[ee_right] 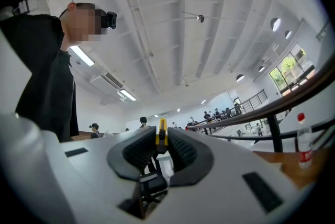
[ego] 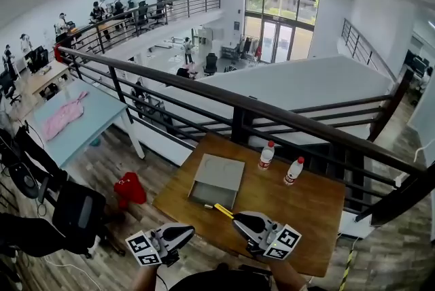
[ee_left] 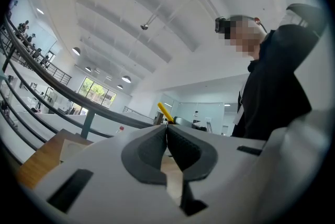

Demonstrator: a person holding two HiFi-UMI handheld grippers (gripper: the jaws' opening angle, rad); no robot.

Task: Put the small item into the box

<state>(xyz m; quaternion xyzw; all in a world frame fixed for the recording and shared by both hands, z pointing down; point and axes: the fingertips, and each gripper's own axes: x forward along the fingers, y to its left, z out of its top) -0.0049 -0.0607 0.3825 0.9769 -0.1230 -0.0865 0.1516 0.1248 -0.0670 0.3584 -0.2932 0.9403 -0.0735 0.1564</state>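
A flat grey box [ego: 217, 179] lies closed on the wooden table [ego: 299, 211], toward its left side. My right gripper [ego: 236, 215] hovers over the table's near edge, shut on a thin yellow item [ego: 223, 211] that sticks out toward the box's near corner. In the right gripper view the yellow item [ee_right: 162, 131] shows pinched between the dark pads. My left gripper [ego: 192, 230] hangs off the table's near-left corner, shut with nothing between its pads [ee_left: 157, 145]. The yellow item [ee_left: 164, 112] shows past the left gripper's tips.
Two plastic bottles with red caps [ego: 266, 156] [ego: 293, 170] stand at the table's far side by a dark railing [ego: 238, 121]. A red object [ego: 129, 189] lies on the floor at the left beside a black chair [ego: 78, 215]. Beyond the railing is a drop to a lower floor.
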